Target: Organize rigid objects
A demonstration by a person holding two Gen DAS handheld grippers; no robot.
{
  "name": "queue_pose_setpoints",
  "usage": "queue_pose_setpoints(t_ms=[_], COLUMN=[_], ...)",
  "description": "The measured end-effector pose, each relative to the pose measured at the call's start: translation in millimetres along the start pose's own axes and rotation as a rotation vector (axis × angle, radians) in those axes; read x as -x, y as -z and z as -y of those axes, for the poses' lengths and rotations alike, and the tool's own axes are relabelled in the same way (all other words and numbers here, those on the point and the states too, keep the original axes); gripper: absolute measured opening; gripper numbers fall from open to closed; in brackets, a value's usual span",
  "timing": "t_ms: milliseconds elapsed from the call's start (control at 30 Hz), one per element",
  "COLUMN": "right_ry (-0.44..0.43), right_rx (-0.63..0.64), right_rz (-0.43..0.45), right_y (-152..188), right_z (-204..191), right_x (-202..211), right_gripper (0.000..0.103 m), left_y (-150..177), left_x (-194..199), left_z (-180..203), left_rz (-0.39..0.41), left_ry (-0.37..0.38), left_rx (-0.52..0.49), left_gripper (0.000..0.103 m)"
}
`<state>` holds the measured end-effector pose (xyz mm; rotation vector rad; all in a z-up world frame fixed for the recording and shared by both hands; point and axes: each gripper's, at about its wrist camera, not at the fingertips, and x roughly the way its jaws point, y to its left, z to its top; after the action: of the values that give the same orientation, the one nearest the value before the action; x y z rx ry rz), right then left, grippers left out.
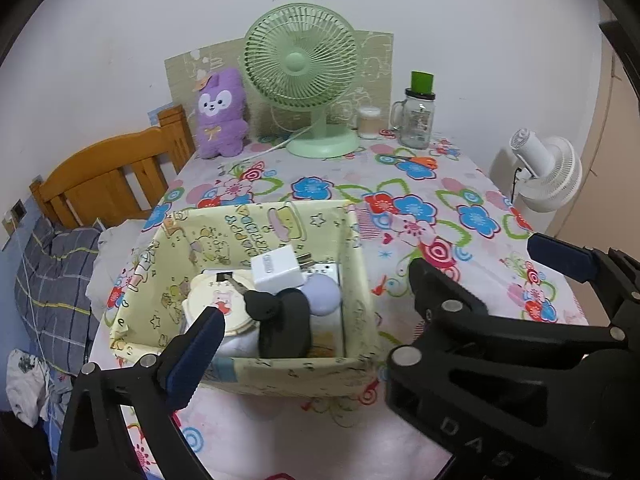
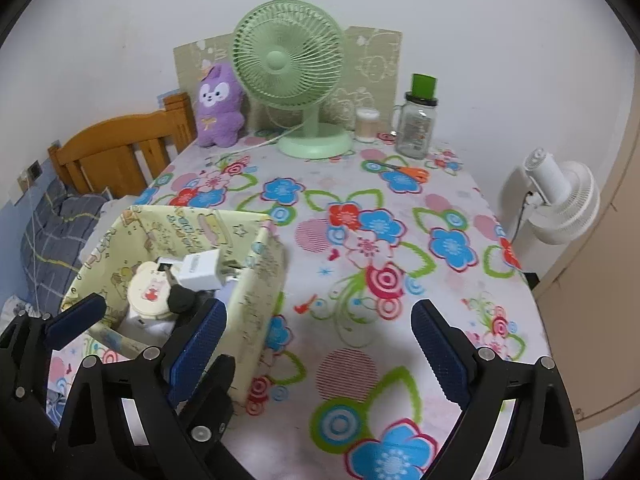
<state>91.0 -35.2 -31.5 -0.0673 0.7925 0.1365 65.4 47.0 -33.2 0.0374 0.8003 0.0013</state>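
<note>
Landmark: yellow fabric box (image 1: 256,372), soft-sided, cartoon print, square, open top, on worktop (image 1: 440,216) w/ flowered cloth.
Left gripper (image 1: 308,312): nearest, 1 unit, black frame w/ blue ribbed pads; jaws wide apart, nothing between them but the box below; one finger (image 1: 196,344) over box's near-left corner, other past its right wall.
Right gripper (image 2: 320,344): 1 unit, same build; jaws spread wide, empty, over bare cloth just right of box; its left finger (image 2: 200,344) close by box's right wall.
Box contents: approx 5 rigid items piled inside. 1 black key fob (image 1: 280,320) w/ metal key, smooth plastic, on top near front; 1 round cream tin (image 1: 224,304) w/ bear print, left of fob; 1 white charger plug (image 1: 276,272), boxy, prongs showing, behind fob; 1 pale lilac round item (image 1: 320,292), right of fob; 1 white flat piece underneath, mostly hidden.
Beyond box, far edge of worktop: 1 pair orange-handled scissors (image 1: 416,160); 1 green desk fan (image 1: 304,80), plastic grille; 1 purple plush (image 1: 220,116) left of fan; 1 small clear tub (image 1: 368,122); 1 glass jar (image 1: 416,120) w/ green cap, right of fan.
Off worktop: wooden bed headboard (image 1: 116,176) left of box; 1 white fan (image 1: 548,172) far right.
</note>
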Motion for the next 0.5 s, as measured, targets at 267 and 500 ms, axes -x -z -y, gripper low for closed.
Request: queue_pose_setpoints(t_ms=[267, 500], right_ry=[0.026, 0.041], right_rx=[-0.027, -0.026], right_rz=[0.039, 0.069], right_y=[10, 17], right_z=[25, 41], right_x=[24, 46], right_gripper=[0.096, 0.096], left_y=[3, 5], left_x=[13, 27], left_z=[16, 28], left_rz=[0.014, 0.044], left_ry=[0.021, -0.010], left_rx=[0.012, 0.008], left_gripper=[0.102, 0.102])
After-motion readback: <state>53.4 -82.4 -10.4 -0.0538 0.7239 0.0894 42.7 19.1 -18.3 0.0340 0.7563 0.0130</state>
